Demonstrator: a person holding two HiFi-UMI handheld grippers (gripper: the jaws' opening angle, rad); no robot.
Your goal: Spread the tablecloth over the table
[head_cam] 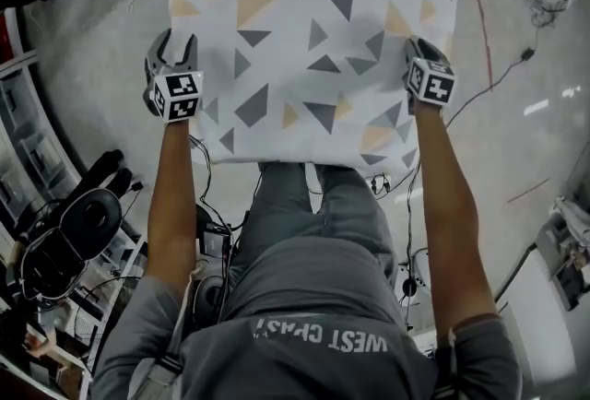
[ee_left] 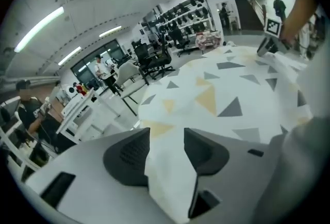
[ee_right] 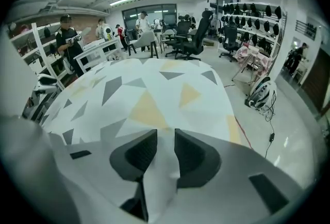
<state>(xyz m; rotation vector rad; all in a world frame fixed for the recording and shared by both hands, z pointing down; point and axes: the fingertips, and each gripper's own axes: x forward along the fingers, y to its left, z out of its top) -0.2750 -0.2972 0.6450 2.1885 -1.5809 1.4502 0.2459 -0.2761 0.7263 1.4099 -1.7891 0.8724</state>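
A: Whereabouts of the tablecloth (head_cam: 313,39)?

B: Spread flat over the surface, hiding it completely. White, scattered with grey and yellow triangles. Hangs over the near edge, just in front of grey trouser legs (head_cam: 313,205).

A: And the left claw (head_cam: 175,45)?

B: Sits at the cloth's left edge, toward the near end. Stands wide open in the left gripper view, with a loose white fold lying between the pads (ee_left: 126,156), not pinched.

A: Right claw (head_cam: 417,48)?

B: Same again at the right edge, also toward the near end. Open too, by a narrower gap, with a slack fold of cloth between the pads (ee_right: 136,153), not clamped.

A: Anything nearby storing things?

B: Shelving rack (ee_right: 247,11) well beyond the far edge, stocked with rows of dark items, too small to name.

A: And around the surface?

B: Pale floor (head_cam: 516,140) on every side, with a black cable (head_cam: 489,80) trailing on the right and a thin red line (head_cam: 475,2) just beside it. Black office chairs (ee_right: 191,37) well past the far edge, near the rack.
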